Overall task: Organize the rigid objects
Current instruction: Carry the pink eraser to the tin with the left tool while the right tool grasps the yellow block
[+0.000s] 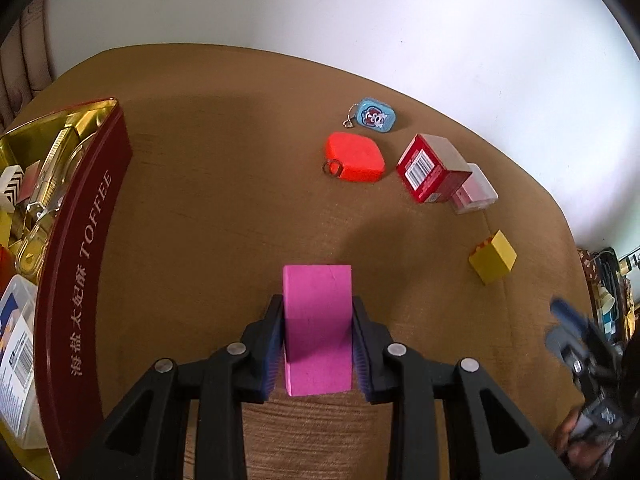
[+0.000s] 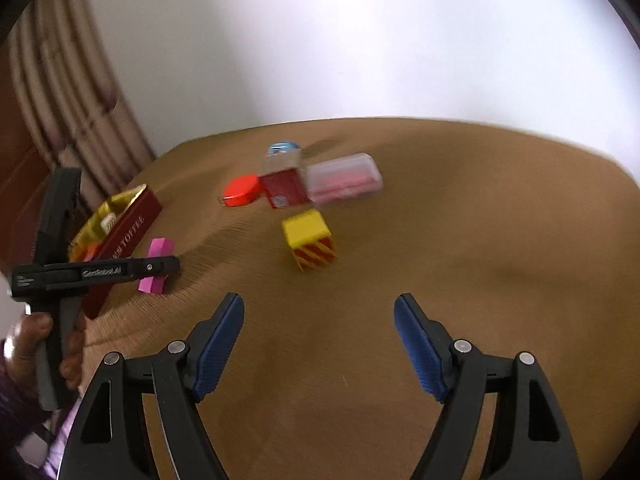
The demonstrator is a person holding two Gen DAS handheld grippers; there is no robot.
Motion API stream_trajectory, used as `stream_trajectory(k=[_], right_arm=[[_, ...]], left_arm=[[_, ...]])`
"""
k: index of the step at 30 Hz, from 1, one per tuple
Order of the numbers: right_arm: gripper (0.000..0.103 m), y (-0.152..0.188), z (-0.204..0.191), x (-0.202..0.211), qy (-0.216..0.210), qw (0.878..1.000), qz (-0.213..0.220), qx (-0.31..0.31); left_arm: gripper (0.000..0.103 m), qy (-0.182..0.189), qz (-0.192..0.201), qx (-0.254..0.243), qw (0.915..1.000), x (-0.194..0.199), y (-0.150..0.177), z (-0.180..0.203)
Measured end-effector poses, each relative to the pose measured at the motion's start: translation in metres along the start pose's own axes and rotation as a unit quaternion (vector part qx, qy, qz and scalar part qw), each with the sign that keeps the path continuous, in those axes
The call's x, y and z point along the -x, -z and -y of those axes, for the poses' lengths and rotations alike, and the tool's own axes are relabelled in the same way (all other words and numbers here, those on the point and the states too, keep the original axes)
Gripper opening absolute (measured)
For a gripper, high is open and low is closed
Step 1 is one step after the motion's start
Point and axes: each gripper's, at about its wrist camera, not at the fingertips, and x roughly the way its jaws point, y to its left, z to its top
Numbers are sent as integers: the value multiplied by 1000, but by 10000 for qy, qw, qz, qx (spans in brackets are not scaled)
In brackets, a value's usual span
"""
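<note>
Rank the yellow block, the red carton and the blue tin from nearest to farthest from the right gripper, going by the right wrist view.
From the open right gripper:
1. Yellow block, just ahead of the fingers, near the centre.
2. Red carton, behind the block, slightly left.
3. Blue tin, farthest, mostly hidden behind the carton's top.

1. Pink block (image 1: 318,328): flat-sided, rectangular, clamped upright between the left gripper (image 1: 318,344) pads.
2. Yellow cube (image 1: 493,257): ahead and right of that gripper, tilted; red-striped face in the right wrist view.
3. Red box (image 1: 430,168), touching a clear pink case (image 1: 476,190): farther ahead, right.
4. Orange case (image 1: 354,157) and blue tin (image 1: 376,115): farthest ahead.
5. Toffee tin (image 1: 80,240): open, left, holding items.
</note>
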Motion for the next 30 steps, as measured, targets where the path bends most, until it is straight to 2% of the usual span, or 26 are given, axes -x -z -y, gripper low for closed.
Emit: stream_trajectory(k=[3, 5, 10, 11, 12, 13, 17, 22, 26, 30], right_arm=[[75, -15, -6, -22, -11, 9996, -141, 237], [75, -24, -7, -34, -32, 9994, -204, 274], [74, -41, -12, -59, 207, 9975, -363, 563], [57, -43, -12, -67, 253, 9969, -501, 558], [30, -42, -10, -75, 230, 9963, -661, 500], [29, -40, -9, -82, 281, 9954, -779, 477], [28, -35, -9, -81, 335, 9964, -611, 475], [28, -25, -8, -61, 217, 9993, -237, 202], [28, -11, -20, -39, 253, 9996, 123, 100], [28, -11, -17, -41, 243, 9997, 67, -52]], left_arm=[[31, 26, -10, 20, 10000, 7, 3, -10], [31, 41, -11, -2, 10000, 7, 7, 4], [31, 69, -25, 27, 10000, 7, 6, 5], [31, 66, -28, 32, 10000, 7, 6, 6], [31, 66, -33, 32, 10000, 6, 5, 7], [31, 67, -37, 34, 10000, 5, 5, 7], [31, 70, -29, 49, 10000, 4, 3, 8], [31, 152, 43, 129, 9998, 12, 0, 4], [31, 211, 145, 185, 9995, 35, -1, -4], [31, 251, 274, 306, 9988, 73, -5, -23]])
